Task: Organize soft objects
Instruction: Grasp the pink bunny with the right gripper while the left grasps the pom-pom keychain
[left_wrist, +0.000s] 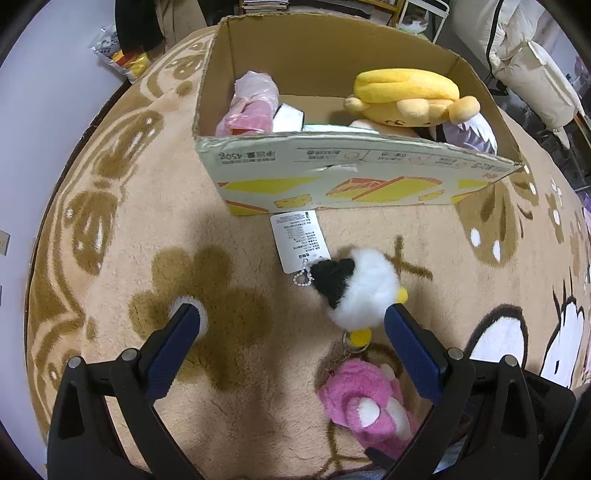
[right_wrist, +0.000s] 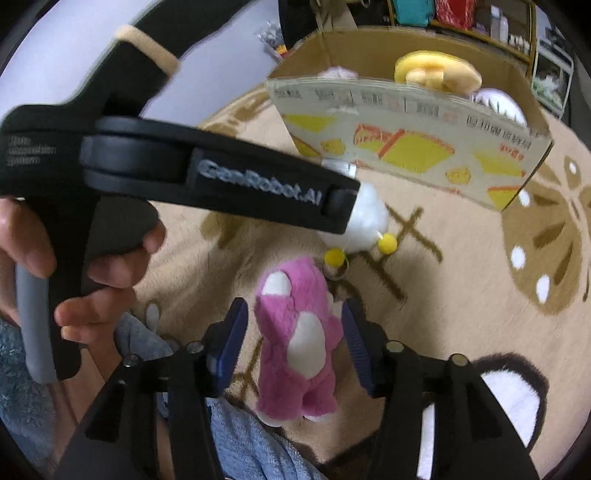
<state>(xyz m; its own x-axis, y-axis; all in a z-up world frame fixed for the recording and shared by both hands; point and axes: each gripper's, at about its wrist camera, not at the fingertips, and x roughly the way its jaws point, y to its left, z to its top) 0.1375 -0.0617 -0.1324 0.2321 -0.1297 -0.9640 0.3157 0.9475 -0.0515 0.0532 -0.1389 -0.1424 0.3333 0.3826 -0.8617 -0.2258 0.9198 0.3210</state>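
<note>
Rug (left_wrist: 229, 206): box (left_wrist: 354, 173) at frame top; your left gripper (left_wrist: 291, 325) gapes empty by the penguin (left_wrist: 358, 291); your right gripper (right_wrist: 293, 332) straddles the pink bear (right_wrist: 299, 339), pads clear.

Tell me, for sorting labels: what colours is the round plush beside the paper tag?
White with a black patch and yellow nubs on the round plush; clearest from the left wrist.

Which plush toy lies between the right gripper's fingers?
The pink plush: it lies on the rug between the right gripper's fingers. The white-and-black plush lies nearer the box; the yellow one sits inside.

Pink plush (right_wrist: 295, 332), penguin plush (left_wrist: 360, 291) on rug (left_wrist: 236, 236)
</note>
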